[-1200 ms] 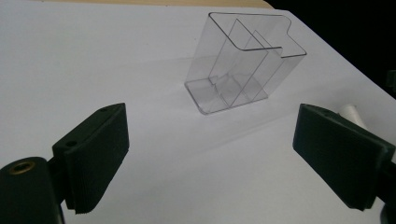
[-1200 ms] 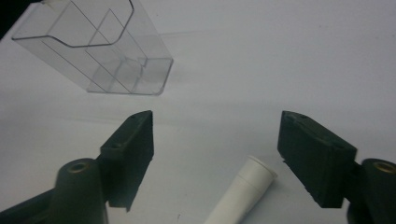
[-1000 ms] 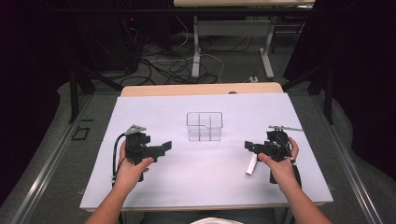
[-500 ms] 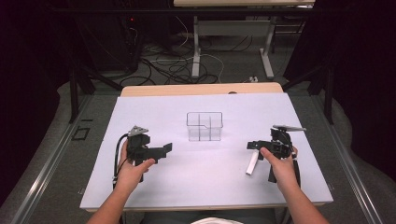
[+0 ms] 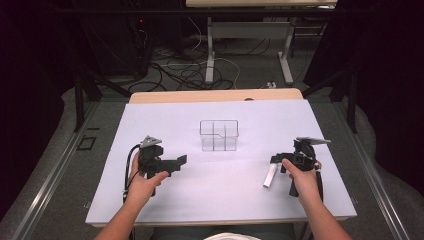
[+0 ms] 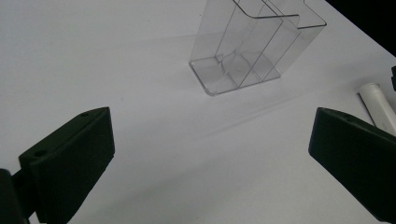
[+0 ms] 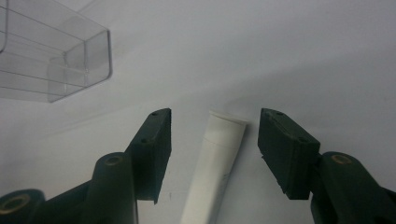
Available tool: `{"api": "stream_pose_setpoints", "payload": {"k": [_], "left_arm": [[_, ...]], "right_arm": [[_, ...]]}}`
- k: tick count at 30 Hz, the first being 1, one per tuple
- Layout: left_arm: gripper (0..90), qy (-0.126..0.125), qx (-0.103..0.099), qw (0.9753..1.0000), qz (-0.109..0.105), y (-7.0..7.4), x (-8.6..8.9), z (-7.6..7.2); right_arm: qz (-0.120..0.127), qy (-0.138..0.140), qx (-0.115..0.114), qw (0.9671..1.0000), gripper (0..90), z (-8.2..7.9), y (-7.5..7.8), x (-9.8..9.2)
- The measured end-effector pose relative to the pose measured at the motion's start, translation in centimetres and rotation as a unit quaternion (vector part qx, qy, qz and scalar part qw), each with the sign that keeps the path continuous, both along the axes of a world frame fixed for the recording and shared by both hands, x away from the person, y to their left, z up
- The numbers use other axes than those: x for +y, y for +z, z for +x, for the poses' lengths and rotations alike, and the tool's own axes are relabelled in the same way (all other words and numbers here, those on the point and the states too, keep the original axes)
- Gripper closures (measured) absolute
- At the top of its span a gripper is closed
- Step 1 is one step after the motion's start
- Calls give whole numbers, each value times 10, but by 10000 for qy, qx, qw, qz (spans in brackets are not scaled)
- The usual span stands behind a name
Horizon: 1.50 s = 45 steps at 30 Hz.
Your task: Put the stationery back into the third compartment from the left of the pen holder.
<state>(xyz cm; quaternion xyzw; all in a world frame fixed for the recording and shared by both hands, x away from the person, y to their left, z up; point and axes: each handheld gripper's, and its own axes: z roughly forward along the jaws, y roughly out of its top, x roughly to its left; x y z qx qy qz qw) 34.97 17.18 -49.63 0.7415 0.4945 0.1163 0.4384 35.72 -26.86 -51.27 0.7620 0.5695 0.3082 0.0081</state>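
Tube [image 7: 215, 163], white, is straddled lower centre by the wide-spread right tongs [image 7: 214, 140]; off-centre closure could roll it across the tabletop [image 5: 225, 195]. Left tongs [image 6: 210, 154] are held wide, empty.

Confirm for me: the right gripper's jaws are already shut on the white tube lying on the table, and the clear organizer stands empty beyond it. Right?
Not quite. In the right gripper view the right gripper is open: its jaws stand either side of the white tube with a gap on both sides, not shut on it. The tube does lie on the table, and the clear organizer stands empty.
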Motion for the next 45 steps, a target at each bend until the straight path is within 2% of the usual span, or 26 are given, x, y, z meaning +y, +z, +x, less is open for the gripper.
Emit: {"api": "stream_pose_setpoints", "payload": {"k": [2, 4, 6, 8, 9, 10, 13, 15, 16, 17, 20, 22, 24, 27, 29, 30, 35, 36, 37, 38, 39, 41, 42, 43, 44, 45], "left_arm": [[4, -5, 0, 10000, 27, 0, -1, 0], [4, -29, -5, 10000, 26, -1, -1, 1], [4, -9, -3, 10000, 32, -1, -1, 1], [6, 18, -15, 10000, 68, -2, -2, 1], [6, 28, -20, 10000, 92, -2, -2, 1], [6, 32, -13, 9999, 97, -2, -2, 1], [6, 47, 5, 9999, 124, -3, -2, 1], [7, 14, -6, 9999, 167, -3, -3, 2], [6, 5, -13, 9998, 191, -3, -4, 1], [6, 6, -23, 9998, 193, -3, -5, 1], [7, -12, -24, 9998, 212, -3, -6, 1], [6, -22, -19, 9998, 218, -4, -6, 1], [6, -44, 4, 9997, 254, -4, -7, 1], [7, -75, -13, 9996, 284, -5, -7, 2], [7, -65, 1, 9996, 267, -5, -7, 2], [7, -68, 10, 9996, 277, -5, -7, 2], [7, -79, 22, 9995, 309, -6, -8, 2], [7, -80, 24, 9995, 306, -6, -8, 2], [7, -85, 20, 9995, 311, -6, -8, 2], [7, -80, 25, 9995, 301, -6, -8, 2], [7, -88, 17, 9995, 300, -6, -8, 2], [7, -110, 14, 9994, 336, -6, -8, 2], [7, -118, 17, 9993, 345, -6, -8, 2], [7, -126, 20, 9993, 352, -7, -8, 2], [7, -122, 21, 9993, 360, -7, -9, 2], [7, -113, 31, 9994, 321, -7, -9, 2]], "right_arm": [[-15, -156, 28, 9999, 453, 2, -4, 1], [62, -49, 180, 9998, 462, 2, -6, -2], [86, -119, 223, 9996, 478, 3, -9, -2], [169, -46, 336, 9993, 488, 3, -10, -2], [148, -83, 370, 9992, 490, 4, -11, -1], [144, -1, 371, 9992, 491, 4, -12, -2], [120, -22, 507, 9986, 497, 6, -14, 2], [190, -59, 632, 9978, 504, 7, -16, 5], [192, 16, 665, 9976, 513, 8, -17, 4], [176, -84, 704, 9973, 518, 9, -18, 6], [251, -85, 837, 9961, 526, 10, -19, 6], [271, -164, 805, 9963, 531, 10, -23, 6], [311, -185, 932, 9950, 531, 10, -22, 7], [225, -175, 974, 9948, 534, 10, -22, 7], [253, -334, 974, 9944, 544, 12, -23, 8], [345, -327, 1087, 9929, 548, 13, -21, 7], [370, -441, 1187, 9913, 576, 16, -23, 5], [419, -414, 1291, 9899, 578, 17, -22, 4], [386, -441, 1228, 9907, 583, 17, -23, 4], [392, -474, 1254, 9902, 587, 18, -23, 4], [475, -443, 1373, 9884, 591, 19, -22, 2], [518, -426, 1408, 9878, 603, 19, -22, 1], [473, -546, 1323, 9886, 613, 20, -24, 3], [452, -549, 1310, 9888, 621, 20, -24, 3], [447, -453, 1418, 9878, 631, 21, -22, 3], [465, -566, 1365, 9879, 639, 21, -23, 5]]}}
